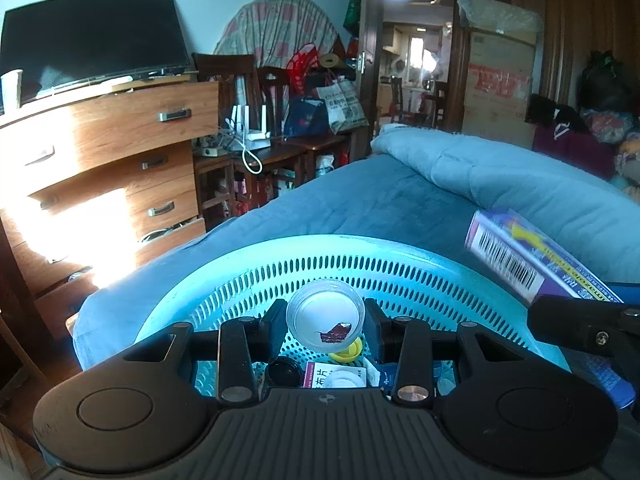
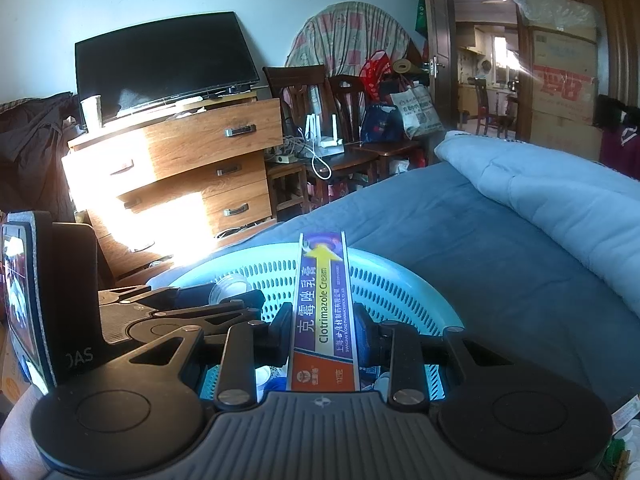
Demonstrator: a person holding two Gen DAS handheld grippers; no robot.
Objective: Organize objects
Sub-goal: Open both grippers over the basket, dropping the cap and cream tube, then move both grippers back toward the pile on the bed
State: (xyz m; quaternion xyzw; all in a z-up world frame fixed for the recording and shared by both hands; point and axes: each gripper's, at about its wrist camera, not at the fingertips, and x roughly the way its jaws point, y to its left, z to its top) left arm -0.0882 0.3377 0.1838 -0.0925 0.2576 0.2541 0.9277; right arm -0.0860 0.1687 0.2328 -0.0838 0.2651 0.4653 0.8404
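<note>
Left wrist view, from left to right: a wooden dresser stands at the left with a dark television on top, then dark chairs and a doorway further back. In the middle foreground the left claw is closed on a small round clear container with a white inside and a dark red scrap on it, held just above the turquoise slotted basket that sits on the blue bed. Below the container, inside the basket, lie a yellow cap, a small black jar and a white box with red print. At the right edge the cream box shows its barcode end, tilted over the basket rim. Right wrist view: the left claw with its clear container shows at the left over the basket; in the centre the right claw grips the long purple and yellow cream box marked Clotrimazole Cream, its far end reaching over the basket's far rim. A pale blue quilt lies folded on the bed at the right.
</note>
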